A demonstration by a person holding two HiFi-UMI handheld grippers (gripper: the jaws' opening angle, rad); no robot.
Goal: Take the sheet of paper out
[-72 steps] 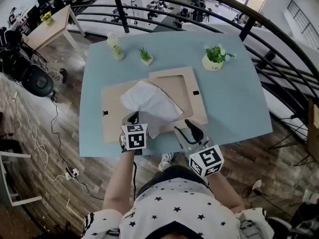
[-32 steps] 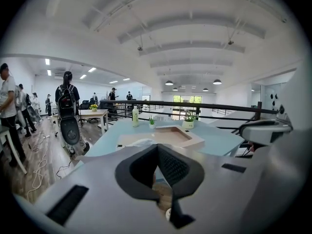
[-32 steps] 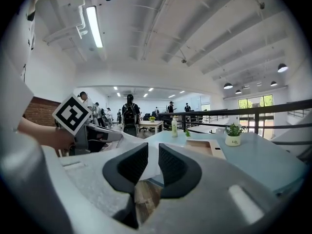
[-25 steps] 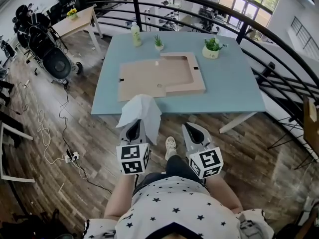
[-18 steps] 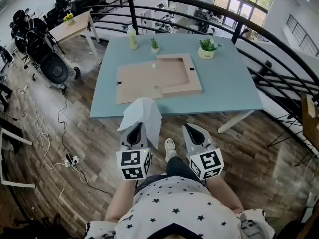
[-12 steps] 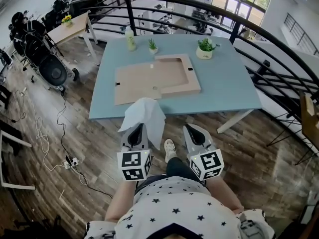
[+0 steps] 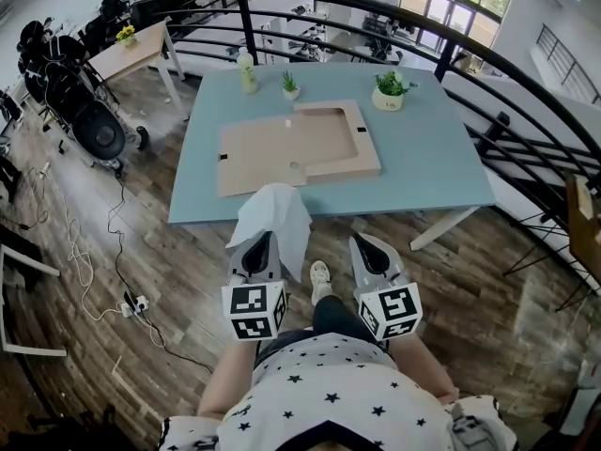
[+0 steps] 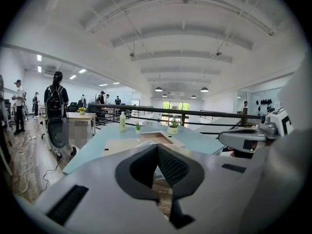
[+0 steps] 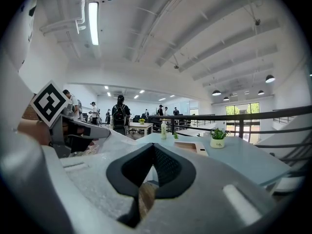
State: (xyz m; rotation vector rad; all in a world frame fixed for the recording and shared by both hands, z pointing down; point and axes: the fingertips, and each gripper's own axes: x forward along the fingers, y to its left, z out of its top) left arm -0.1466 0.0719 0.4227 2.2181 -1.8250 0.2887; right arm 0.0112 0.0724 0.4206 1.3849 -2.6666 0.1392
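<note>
The white sheet of paper [image 7: 274, 216] hangs crumpled over the wooden floor, clear of the table's front edge. My left gripper [image 7: 258, 241] is shut on its lower end. In the left gripper view the jaws [image 8: 157, 147] are closed tight, and the sheet itself is hard to tell there. My right gripper [image 7: 362, 242] is shut with nothing in it, level with the left one and a little apart from it; its own view shows its jaws [image 9: 152, 147] closed. The opened cardboard case [image 7: 282, 144] the sheet came from lies flat on the teal table [image 7: 432, 158].
A bottle [image 7: 247, 70], a small plant [image 7: 290, 85] and a potted plant [image 7: 389, 90] stand along the table's far edge. A black railing [image 7: 512, 83] curves behind and to the right. Cables [image 7: 131, 289] trail on the floor at left. People stand far off.
Since the oldest frame the person has stepped back from the table, carrying the sheet off the cardboard case in the left gripper. Over the last second both grippers have barely moved.
</note>
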